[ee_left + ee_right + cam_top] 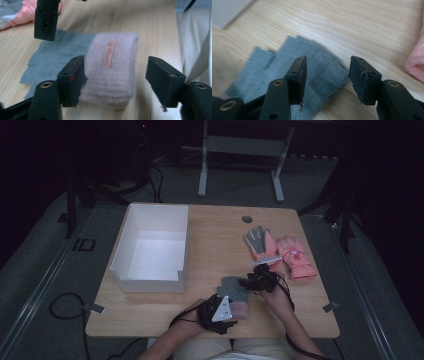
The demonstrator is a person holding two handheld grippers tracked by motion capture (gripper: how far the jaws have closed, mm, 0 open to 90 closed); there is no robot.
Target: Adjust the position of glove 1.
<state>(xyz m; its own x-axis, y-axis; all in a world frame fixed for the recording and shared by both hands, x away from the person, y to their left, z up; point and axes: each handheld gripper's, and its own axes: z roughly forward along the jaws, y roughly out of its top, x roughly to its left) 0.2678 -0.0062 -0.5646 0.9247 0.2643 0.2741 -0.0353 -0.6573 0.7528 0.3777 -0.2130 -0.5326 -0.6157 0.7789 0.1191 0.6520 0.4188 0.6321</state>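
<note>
straddling the pink cuff (110, 75) of the grey glove (234, 292) with left gripper (116, 82), jaws part open, one pad touching, nothing clamped. hovering right gripper (325, 77) part open, empty, over glove fingers (287, 60). lying near table (210, 245) front edge. centring cuff between pads before closing.

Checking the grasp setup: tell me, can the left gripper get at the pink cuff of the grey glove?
Probably yes: the left gripper already straddles the pink cuff, open jaws either side, nothing between.
</note>
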